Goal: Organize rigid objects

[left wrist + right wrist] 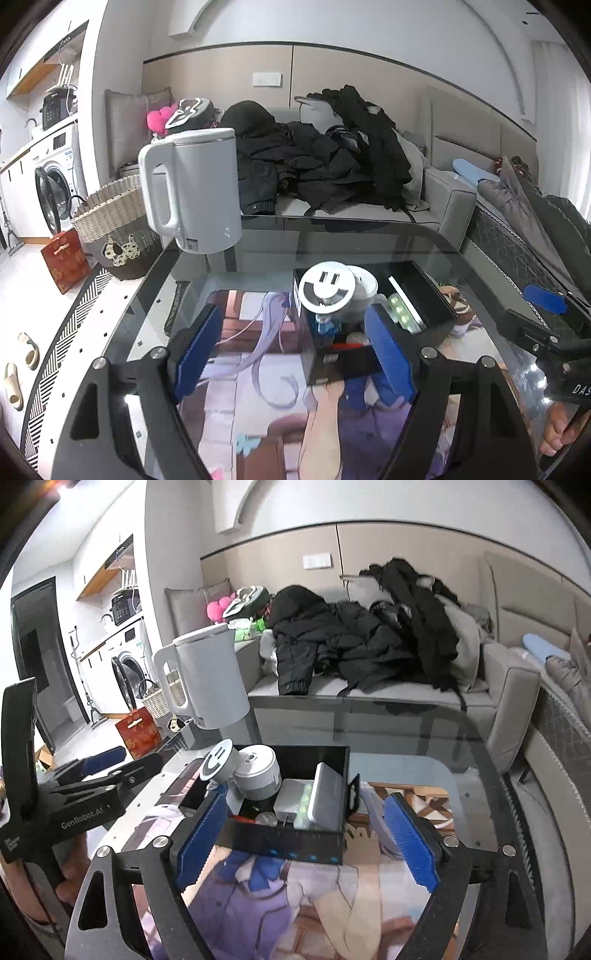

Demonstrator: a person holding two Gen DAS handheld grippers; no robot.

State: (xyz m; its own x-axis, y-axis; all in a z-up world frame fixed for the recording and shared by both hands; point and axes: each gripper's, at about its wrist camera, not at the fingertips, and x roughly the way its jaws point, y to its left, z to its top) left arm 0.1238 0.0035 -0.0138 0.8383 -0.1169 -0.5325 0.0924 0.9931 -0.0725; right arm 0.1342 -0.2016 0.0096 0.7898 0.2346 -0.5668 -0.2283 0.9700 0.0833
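- Behind the glass counter (pixel 399 738) runs a grey sofa (pixel 424 690) heaped with dark coats; a washing machine (pixel 51 177) and wicker basket (pixel 107 206) stand at ten o'clock.
- On the counter, over a printed mat (pixel 295 897), sits the black tray (pixel 288 843), packed with a smiley-faced disc (pixel 327 286), a round tin (pixel 258 775) and a grey box (pixel 327 797).
- Left tongs (pixel 291 354) stand wide, empty, their right pad just beside the tray's near edge.
- Right tongs (pixel 306 842) are spread wide either side of the tray, gripping nothing.
- Risk, as I judge it: a pad could clip the tray and skid it on the slick glass, or topple the leaning disc.
- The white kettle (pixel 194 188), at eleven o'clock near the counter's edge, could be knocked off.
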